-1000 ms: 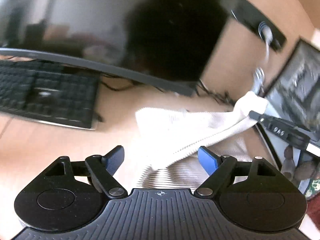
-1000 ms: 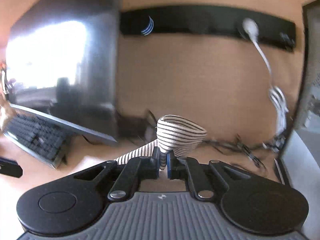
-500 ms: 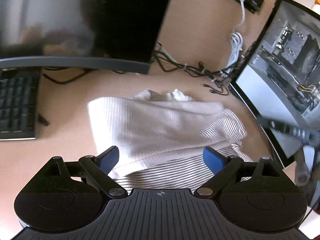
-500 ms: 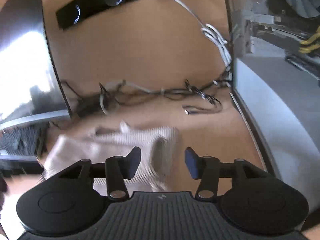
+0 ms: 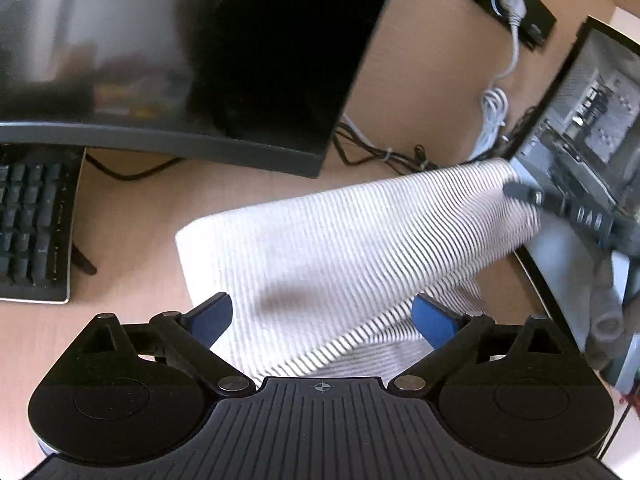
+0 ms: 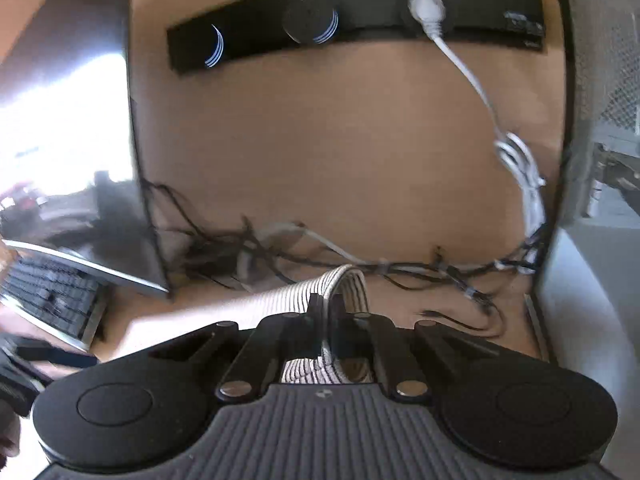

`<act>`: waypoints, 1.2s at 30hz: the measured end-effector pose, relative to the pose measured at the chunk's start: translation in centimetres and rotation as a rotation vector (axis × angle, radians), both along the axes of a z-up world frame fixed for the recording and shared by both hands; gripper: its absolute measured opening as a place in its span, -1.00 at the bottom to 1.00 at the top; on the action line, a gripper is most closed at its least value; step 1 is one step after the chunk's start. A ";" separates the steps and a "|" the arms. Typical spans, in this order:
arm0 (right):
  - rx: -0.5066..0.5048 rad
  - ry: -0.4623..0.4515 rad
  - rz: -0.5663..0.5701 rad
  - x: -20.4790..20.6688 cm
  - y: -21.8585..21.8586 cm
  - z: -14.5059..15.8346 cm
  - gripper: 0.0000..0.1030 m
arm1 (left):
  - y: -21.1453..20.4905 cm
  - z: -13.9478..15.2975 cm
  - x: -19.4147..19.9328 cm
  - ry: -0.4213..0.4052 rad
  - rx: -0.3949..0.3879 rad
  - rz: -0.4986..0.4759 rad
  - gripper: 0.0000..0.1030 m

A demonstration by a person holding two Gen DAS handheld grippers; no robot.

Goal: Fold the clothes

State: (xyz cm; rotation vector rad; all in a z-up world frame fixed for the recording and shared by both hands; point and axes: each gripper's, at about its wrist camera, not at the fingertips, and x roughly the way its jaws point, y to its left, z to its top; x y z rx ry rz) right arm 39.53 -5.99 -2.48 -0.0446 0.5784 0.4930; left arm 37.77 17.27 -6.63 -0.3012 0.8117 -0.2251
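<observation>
A: Report the left tool [image 5: 322, 316].

B: I read its jaws as spread wide, one blue pad [image 5: 210, 314] on each side of the garment [image 5: 340, 248] and neither gripping it. The striped cloth runs between the pads and under the tool body.

A: Where is the garment?

B: On the counter [image 5: 132, 216], in front of the monitor [image 5: 180, 52] and to the right of the keyboard [image 5: 34, 224]. Its near part lies on the counter. Its far right corner is lifted off the surface toward the computer case [image 5: 588, 128].

A: Report the right tool [image 6: 325, 304].

B: Jaws are narrow and clamped on a fold of the striped cloth, which loops up just past the fingertips. In the left view I see this tool [image 5: 560, 210] at the raised corner, blurred.

A: Surroundings?

B: In the right view, a power strip [image 6: 352, 20] is on the back panel with a white plug [image 6: 428, 10] in it. Cables [image 6: 320, 256] lie tangled along the back of the counter, behind the cloth.
</observation>
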 end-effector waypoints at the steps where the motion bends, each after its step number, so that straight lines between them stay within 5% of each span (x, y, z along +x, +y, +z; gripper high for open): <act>1: -0.020 0.037 -0.013 0.2 -0.2 -1.4 -0.93 | -0.1 -0.4 0.3 0.014 -0.002 0.000 0.93; 6: -0.097 0.147 -0.085 -0.1 -1.0 -7.4 -0.84 | -0.4 -2.2 1.4 0.067 0.020 -0.014 0.96; 12: -0.065 0.090 -0.105 -0.6 -1.7 -4.2 -0.60 | -0.6 -2.7 1.8 0.069 0.024 -0.022 1.00; 15: 0.002 0.068 -0.075 -1.1 -1.3 -2.8 -0.25 | -0.9 -3.0 2.2 0.063 0.009 -0.009 1.00; 18: 0.022 0.126 -0.024 -1.4 0.1 -3.9 -0.24 | -1.2 -3.1 2.8 0.061 -0.018 -0.013 1.00; 22: -0.075 0.155 -0.041 -0.4 0.7 -7.8 -0.31 | -1.5 -3.0 3.6 0.069 -0.020 -0.022 1.00; 26: -0.080 0.169 -0.027 -0.1 -0.1 -6.0 -0.30 | -0.6 -2.9 3.0 0.107 0.059 0.026 1.00; 31: 0.035 0.213 -0.087 1.9 -2.5 -3.8 0.09 | 3.5 -2.8 2.9 0.118 -0.061 0.118 1.00; 36: 0.094 0.320 -0.076 5.4 -3.0 -5.5 0.10 | 4.3 -3.3 5.6 0.156 -0.142 0.050 0.71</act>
